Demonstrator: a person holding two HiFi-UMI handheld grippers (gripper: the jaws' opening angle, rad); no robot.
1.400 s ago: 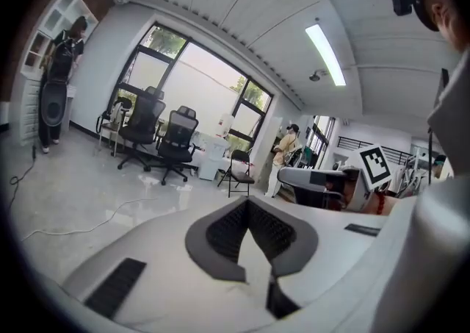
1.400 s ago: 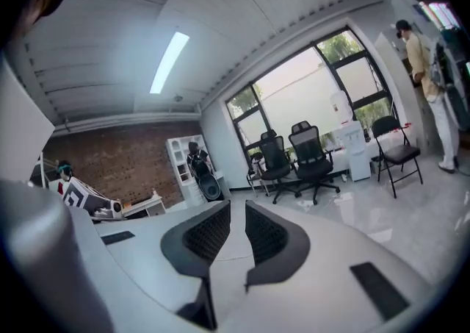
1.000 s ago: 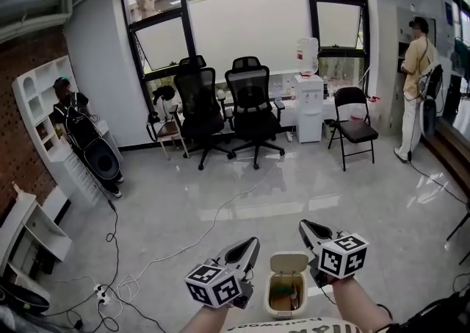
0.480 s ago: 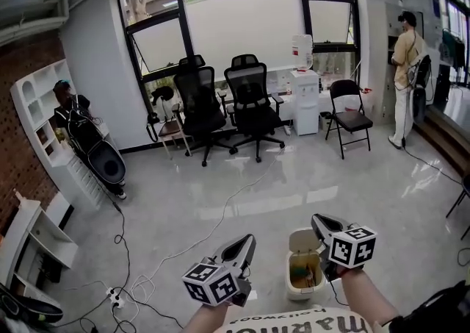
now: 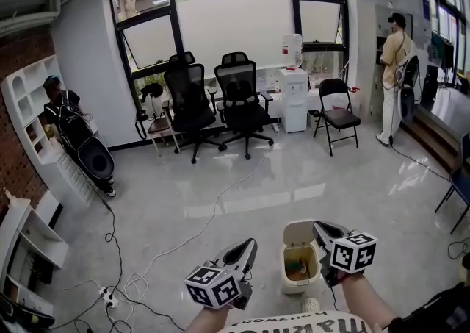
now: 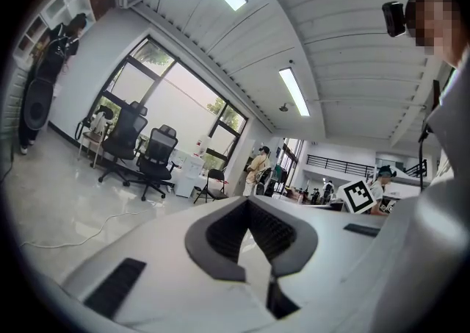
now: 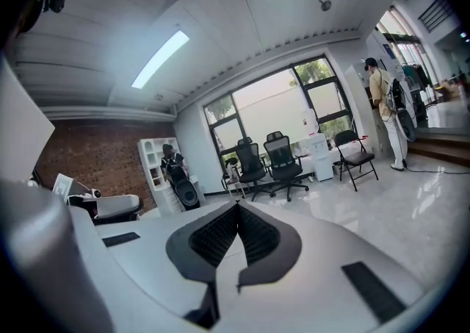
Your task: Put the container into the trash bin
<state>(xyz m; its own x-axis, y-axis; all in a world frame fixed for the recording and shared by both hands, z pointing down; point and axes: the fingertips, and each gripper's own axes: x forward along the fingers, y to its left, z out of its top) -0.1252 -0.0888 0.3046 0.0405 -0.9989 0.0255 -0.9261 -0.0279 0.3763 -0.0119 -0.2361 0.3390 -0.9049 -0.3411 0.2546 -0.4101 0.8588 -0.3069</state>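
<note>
Cream plastic bin [image 5: 294,286] upright on glossy floor [image 5: 220,199], long axis vertical, lid tipped back, mouth up, orange and green contents inside, container not distinguishable, left tool [image 5: 248,245] and right tool [image 5: 320,228] clenched, empty, flanking bin

Glossy floor [image 5: 352,184] with trash bin [image 5: 295,286], chairs [image 5: 239,96]

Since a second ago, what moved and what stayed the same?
The head view shifted: the bin now shows farther right, beside the right gripper instead of midway between both. Nothing was grabbed or dropped. The left gripper and right gripper stay shut and empty, and the bin's lid stays open.
</note>
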